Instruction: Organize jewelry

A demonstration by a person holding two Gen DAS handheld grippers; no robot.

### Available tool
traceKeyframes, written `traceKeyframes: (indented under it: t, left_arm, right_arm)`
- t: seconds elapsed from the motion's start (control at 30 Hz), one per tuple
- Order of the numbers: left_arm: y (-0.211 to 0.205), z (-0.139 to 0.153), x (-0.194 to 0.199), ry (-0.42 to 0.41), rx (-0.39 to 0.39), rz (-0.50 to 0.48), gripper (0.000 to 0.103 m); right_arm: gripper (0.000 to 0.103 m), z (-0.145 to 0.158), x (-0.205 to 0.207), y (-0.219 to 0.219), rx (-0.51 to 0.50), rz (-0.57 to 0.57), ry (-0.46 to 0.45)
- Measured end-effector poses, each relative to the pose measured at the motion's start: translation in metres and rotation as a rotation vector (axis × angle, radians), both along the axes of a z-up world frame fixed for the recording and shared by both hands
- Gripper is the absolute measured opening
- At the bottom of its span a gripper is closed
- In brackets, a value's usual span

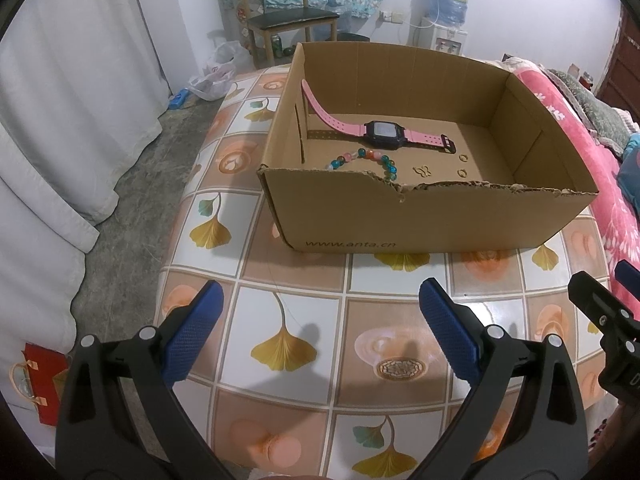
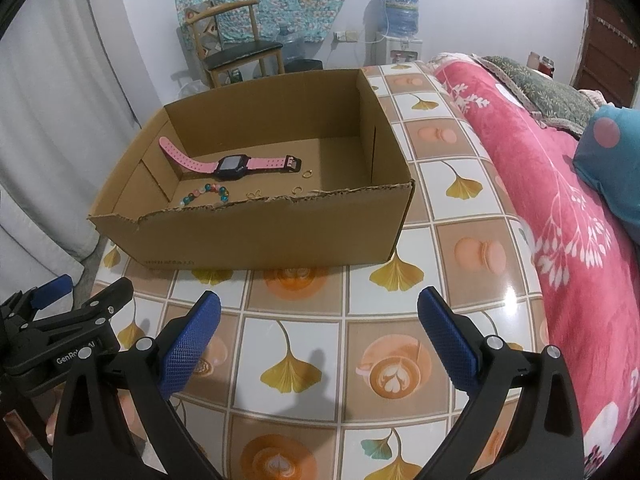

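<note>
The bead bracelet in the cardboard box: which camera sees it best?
The left wrist view. There the bead bracelet shows as a long arc of coloured beads above the torn front wall of the box. In the right wrist view it looks smaller, with more of it hidden behind that wall.

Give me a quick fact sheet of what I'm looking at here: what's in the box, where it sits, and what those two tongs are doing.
Setting: table with a leaf-and-coffee patterned cover, beside a bed with a pink blanket
Box: open cardboard box, near edge torn
In the box: pink watch, bead bracelet, small gold butterfly piece, two small gold rings
Left tongs: open, empty, above the table short of the box
Right tongs: open, empty, also short of the box
On the table outside the box: no jewelry visible
</note>
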State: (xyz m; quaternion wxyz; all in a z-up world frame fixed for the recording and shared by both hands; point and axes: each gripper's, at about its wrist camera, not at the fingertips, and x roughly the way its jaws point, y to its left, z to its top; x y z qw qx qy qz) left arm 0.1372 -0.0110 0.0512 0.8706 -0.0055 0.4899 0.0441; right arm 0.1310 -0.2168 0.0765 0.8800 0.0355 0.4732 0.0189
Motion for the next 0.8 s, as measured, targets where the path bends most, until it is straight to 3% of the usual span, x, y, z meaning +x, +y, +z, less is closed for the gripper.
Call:
traceKeyframes:
  t: [0.8]
  left_arm:
    - [-0.0004, 0.0055, -0.0021, 0.003, -0.015, 0.01, 0.095]
  right_arm:
    - [0.096, -0.0004, -0.0012, -0.0014, -0.001, 0.003, 0.0]
